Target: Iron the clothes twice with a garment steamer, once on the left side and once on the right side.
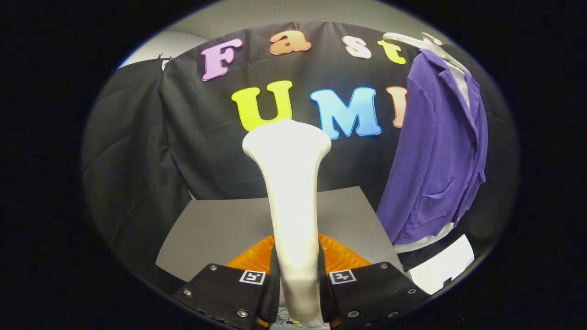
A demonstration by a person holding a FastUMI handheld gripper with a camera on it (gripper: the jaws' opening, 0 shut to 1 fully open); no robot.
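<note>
Both fingers of the gripper point(297, 286) press against the sides of the white garment steamer point(290, 192), one on each flank of its narrow handle, so the tool is clamped between them. From that grip the steamer rises up and away from the fingers, its body widening into a broad, rounded head well beyond the fingertips. Small square markers sit on the finger blocks on either side of the handle.

Just ahead of the fingers and partly hidden behind the handle lies an orange ribbed base point(337, 256), showing on both sides of the steamer. It rests on a grey board point(220, 224) that stretches farther out beyond the fingers to the foot of the black cloth wall point(197, 137).

Beyond the fingers and off to the right hangs a purple jacket point(435, 156), its lapel and a pocket flap facing this way, draped over a white garment whose hem point(424, 242) peeks out below. A pale hanger point(419, 41) carries them at the top. The steamer head stands well apart from the jacket, with black cloth showing between them. A white sheet point(442, 268) lies below the jacket, to the right of the fingers.
</note>
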